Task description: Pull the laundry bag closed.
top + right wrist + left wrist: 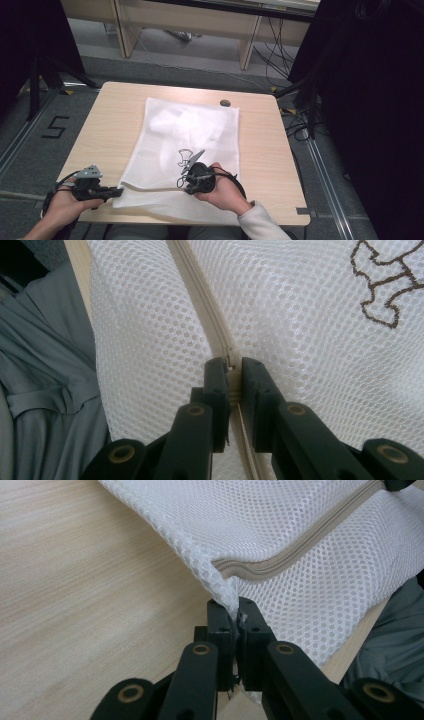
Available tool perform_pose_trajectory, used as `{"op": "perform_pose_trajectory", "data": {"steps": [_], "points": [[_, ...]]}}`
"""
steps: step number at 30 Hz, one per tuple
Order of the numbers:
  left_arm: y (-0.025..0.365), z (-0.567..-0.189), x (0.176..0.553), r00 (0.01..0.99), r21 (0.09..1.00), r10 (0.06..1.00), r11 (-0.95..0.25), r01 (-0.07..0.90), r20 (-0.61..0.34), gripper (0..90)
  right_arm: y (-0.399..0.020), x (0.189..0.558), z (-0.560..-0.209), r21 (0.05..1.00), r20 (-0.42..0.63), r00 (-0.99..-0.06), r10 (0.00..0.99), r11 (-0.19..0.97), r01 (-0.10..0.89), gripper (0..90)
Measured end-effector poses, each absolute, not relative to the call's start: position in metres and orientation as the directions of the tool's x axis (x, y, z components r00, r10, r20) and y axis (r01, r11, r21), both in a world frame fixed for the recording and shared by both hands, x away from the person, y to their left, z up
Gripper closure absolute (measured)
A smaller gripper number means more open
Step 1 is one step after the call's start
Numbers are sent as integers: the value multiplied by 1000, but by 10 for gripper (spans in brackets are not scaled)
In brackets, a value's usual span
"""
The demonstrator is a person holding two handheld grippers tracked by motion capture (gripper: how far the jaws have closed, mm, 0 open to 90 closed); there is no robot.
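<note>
A white mesh bag [190, 135] lies flat on the wooden table [115, 120], with a beige zipper [280, 562] along its near edge. At the bag's near left corner my left gripper [119, 191] is shut, and the left gripper view shows its jaws [235, 607] pinching the mesh right by the zipper's end. Farther right along that edge my right gripper [184, 189] is shut on the zipper pull. In the right gripper view the zipper [200, 295] runs straight up from between the closed jaws [232, 365]. A brown stitched mark [385, 285] sits on the mesh.
A small round grey cap [225, 103] sits in the table beyond the bag's far right corner. The person's grey clothing [45, 390] hangs just off the near table edge. Black curtains and floor cables [295, 125] flank the table; wooden desks [200, 25] stand behind.
</note>
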State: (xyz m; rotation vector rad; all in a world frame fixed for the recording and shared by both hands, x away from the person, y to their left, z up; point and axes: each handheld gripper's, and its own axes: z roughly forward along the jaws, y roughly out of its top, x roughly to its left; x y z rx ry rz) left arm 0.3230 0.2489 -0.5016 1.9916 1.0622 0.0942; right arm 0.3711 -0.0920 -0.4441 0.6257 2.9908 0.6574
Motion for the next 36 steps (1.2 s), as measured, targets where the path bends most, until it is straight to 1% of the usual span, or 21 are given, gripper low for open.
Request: {"op": "perform_pose_trajectory", "data": {"steps": [2, 6, 8, 12, 19, 20, 22, 23, 24, 29, 30, 34, 36], "points": [[250, -500, 323, 638, 702, 709, -289, 651, -300, 860, -93, 371, -444, 410, 68, -924, 377, 833, 371, 823], [250, -501, 325, 648, 702, 701, -300, 646, -297, 860, -95, 371, -443, 406, 66, -917, 394, 828, 386, 823], [248, -502, 325, 640, 715, 708, -279, 641, -299, 861, -97, 371, -444, 407, 71, -917, 392, 828, 386, 823], [250, -500, 327, 650, 704, 701, -300, 644, -295, 860, -97, 371, -444, 407, 60, -917, 395, 829, 384, 823], [249, -501, 328, 647, 713, 702, -288, 640, -297, 860, -100, 370, -443, 408, 70, -912, 403, 823, 395, 823], [250, -500, 329, 654, 702, 694, -304, 644, -300, 860, -101, 370, -443, 409, 65, -913, 402, 824, 392, 823], [250, -501, 330, 650, 713, 701, -292, 637, -294, 860, -102, 370, -443, 405, 70, -907, 415, 819, 406, 823], [251, -500, 330, 649, 699, 701, -304, 647, -296, 860, -103, 370, -443, 407, 71, -912, 404, 823, 396, 823], [251, -500, 330, 647, 697, 699, -299, 652, -305, 860, -103, 370, -443, 405, 67, -905, 420, 817, 409, 823], [250, -500, 330, 645, 700, 704, -298, 649, -299, 860, -105, 370, -443, 408, 61, -908, 414, 820, 401, 823], [250, -501, 330, 651, 713, 700, -295, 636, -292, 860, -105, 370, -443, 408, 61, -907, 416, 819, 404, 823], [250, -501, 329, 642, 707, 705, -287, 646, -300, 861, -107, 369, -442, 407, 70, -903, 424, 814, 414, 823], [250, -501, 329, 642, 706, 706, -289, 647, -299, 860, -108, 370, -443, 406, 61, -907, 417, 819, 404, 823]]}}
